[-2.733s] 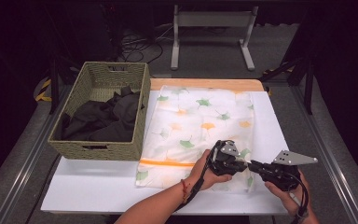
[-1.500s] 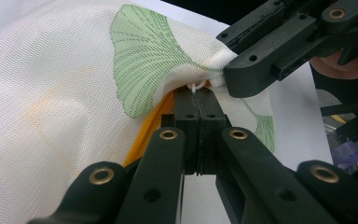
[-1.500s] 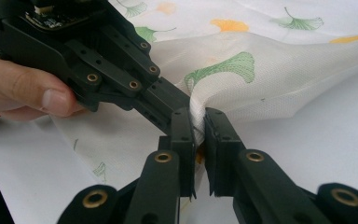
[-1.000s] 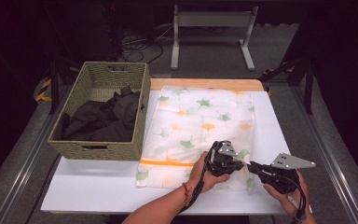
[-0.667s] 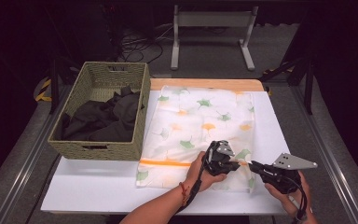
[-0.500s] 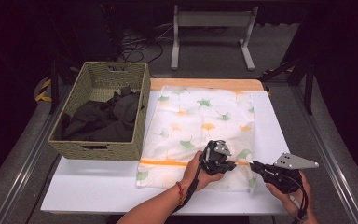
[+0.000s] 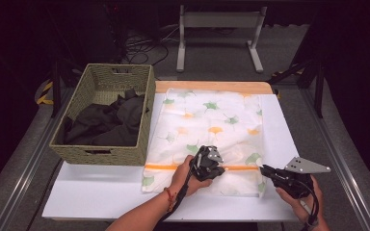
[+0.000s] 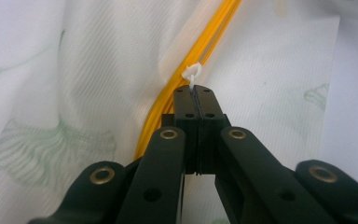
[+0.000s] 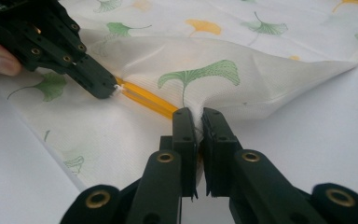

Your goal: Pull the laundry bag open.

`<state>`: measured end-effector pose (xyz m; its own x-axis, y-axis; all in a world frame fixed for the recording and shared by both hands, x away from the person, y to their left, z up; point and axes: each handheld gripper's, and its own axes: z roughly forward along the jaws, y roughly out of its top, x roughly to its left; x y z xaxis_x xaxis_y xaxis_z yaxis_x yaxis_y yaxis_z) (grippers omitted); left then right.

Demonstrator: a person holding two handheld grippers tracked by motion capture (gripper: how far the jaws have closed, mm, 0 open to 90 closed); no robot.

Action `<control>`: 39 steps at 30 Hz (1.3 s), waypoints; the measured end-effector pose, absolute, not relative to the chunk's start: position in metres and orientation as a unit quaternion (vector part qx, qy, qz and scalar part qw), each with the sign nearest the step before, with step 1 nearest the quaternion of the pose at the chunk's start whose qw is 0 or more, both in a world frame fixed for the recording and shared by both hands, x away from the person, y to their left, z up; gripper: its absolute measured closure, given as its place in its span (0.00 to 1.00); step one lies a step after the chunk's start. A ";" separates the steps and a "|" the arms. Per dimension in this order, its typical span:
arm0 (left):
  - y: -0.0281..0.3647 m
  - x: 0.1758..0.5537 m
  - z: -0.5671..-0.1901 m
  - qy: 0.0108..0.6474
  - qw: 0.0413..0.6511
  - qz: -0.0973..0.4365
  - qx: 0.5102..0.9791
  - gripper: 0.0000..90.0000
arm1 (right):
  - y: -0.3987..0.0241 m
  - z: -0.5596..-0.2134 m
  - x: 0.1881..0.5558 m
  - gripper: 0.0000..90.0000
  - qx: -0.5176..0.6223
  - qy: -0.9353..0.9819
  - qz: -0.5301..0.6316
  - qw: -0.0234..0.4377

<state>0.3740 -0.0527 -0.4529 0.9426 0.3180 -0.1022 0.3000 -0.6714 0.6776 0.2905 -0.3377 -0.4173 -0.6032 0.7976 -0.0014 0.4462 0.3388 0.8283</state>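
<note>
Laundry bag (image 7: 212, 125) near counter's front edge: right claw (image 9: 198, 122) pinches fabric taut so left claw (image 8: 195, 93), clamping zipper pull (image 8: 192, 73), can slide it.

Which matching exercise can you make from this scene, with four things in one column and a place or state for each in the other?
Things:
1. left gripper
2. right gripper
3. dark clothes
4. laundry bag

Places or states:
A. inside the wicker basket
B. shut on the white zipper pull
C. flat on the white table
D. shut on the bag's fabric beside the orange zipper

Pairs: 1-B, 2-D, 3-A, 4-C
</note>
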 end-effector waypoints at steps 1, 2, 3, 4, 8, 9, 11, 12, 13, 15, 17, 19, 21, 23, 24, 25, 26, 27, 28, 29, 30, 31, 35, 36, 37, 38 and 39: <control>-0.050 0.374 -0.453 0.169 0.366 0.013 0.915 1.00 | -0.338 -0.417 0.291 0.95 0.394 0.791 0.419 0.209; -0.047 0.374 -0.452 0.169 0.363 0.016 0.916 1.00 | -0.339 -0.418 0.291 0.95 0.396 0.790 0.419 0.209; -0.045 0.374 -0.451 0.169 0.358 0.019 0.918 1.00 | -0.339 -0.418 0.291 0.95 0.397 0.789 0.419 0.209; -0.042 0.374 -0.450 0.168 0.353 0.021 0.920 1.00 | -0.339 -0.418 0.291 0.95 0.398 0.789 0.419 0.210; -0.034 0.374 -0.449 0.170 0.344 0.021 0.923 1.00 | -0.340 -0.418 0.291 0.95 0.398 0.789 0.416 0.213; -0.032 0.374 -0.448 0.172 0.340 0.023 0.924 1.00 | -0.341 -0.418 0.290 0.95 0.400 0.789 0.415 0.212; -0.028 0.374 -0.445 0.169 0.332 0.027 0.928 1.00 | -0.341 -0.418 0.291 0.95 0.402 0.789 0.413 0.212; -0.026 0.374 -0.444 0.171 0.329 0.027 0.929 1.00 | -0.342 -0.419 0.291 0.95 0.403 0.789 0.413 0.213; -0.023 0.374 -0.444 0.174 0.328 0.026 0.928 1.00 | -0.342 -0.419 0.291 0.95 0.403 0.788 0.413 0.213; -0.019 0.373 -0.445 0.170 0.322 0.026 0.931 1.00 | -0.344 -0.419 0.291 0.95 0.407 0.786 0.413 0.214; -0.011 0.373 -0.445 0.177 0.317 0.028 0.931 1.00 | -0.345 -0.420 0.291 0.95 0.409 0.785 0.412 0.214; -0.007 0.372 -0.445 0.178 0.314 0.027 0.932 1.00 | -0.345 -0.420 0.292 0.95 0.409 0.786 0.411 0.214; 0.002 0.371 -0.446 0.185 0.316 0.027 0.930 1.00 | -0.346 -0.421 0.291 0.95 0.412 0.785 0.410 0.214; 0.012 0.370 -0.446 0.194 0.314 0.031 0.929 1.00 | -0.346 -0.421 0.291 0.95 0.413 0.784 0.411 0.215; 0.019 0.369 -0.446 0.198 0.312 0.034 0.929 1.00 | -0.346 -0.421 0.292 0.95 0.413 0.784 0.410 0.215; 0.024 0.368 -0.446 0.203 0.312 0.035 0.927 1.00 | -0.346 -0.421 0.292 0.95 0.413 0.785 0.409 0.215; 0.029 0.367 -0.446 0.207 0.313 0.036 0.926 1.00 | -0.346 -0.421 0.292 0.95 0.414 0.784 0.410 0.216; 0.034 0.366 -0.446 0.214 0.312 0.036 0.925 1.00 | -0.346 -0.421 0.292 0.95 0.414 0.784 0.409 0.215; 0.038 0.365 -0.446 0.214 0.311 0.037 0.925 1.00 | -0.346 -0.421 0.292 0.95 0.414 0.784 0.409 0.215; 0.044 0.364 -0.446 0.219 0.312 0.039 0.924 1.00 | -0.346 -0.421 0.292 0.95 0.415 0.783 0.409 0.215; 0.049 0.363 -0.446 0.221 0.312 0.043 0.923 1.00 | -0.346 -0.421 0.292 0.95 0.416 0.783 0.409 0.216; 0.054 0.362 -0.447 0.224 0.311 0.047 0.922 1.00 | -0.346 -0.421 0.292 0.95 0.417 0.783 0.407 0.216; 0.074 0.357 -0.447 0.241 0.310 0.053 0.918 1.00 | -0.346 -0.422 0.294 0.95 0.422 0.782 0.405 0.217; 0.080 0.356 -0.448 0.246 0.309 0.057 0.917 1.00 | -0.347 -0.422 0.294 0.95 0.422 0.782 0.405 0.217; 0.085 0.355 -0.448 0.252 0.310 0.060 0.915 1.00 | -0.347 -0.422 0.295 0.95 0.423 0.781 0.404 0.216; 0.090 0.354 -0.448 0.257 0.309 0.062 0.914 1.00 | -0.347 -0.422 0.296 0.95 0.425 0.781 0.405 0.216; 0.095 0.354 -0.448 0.259 0.306 0.067 0.913 1.00 | -0.347 -0.422 0.297 0.95 0.426 0.780 0.404 0.217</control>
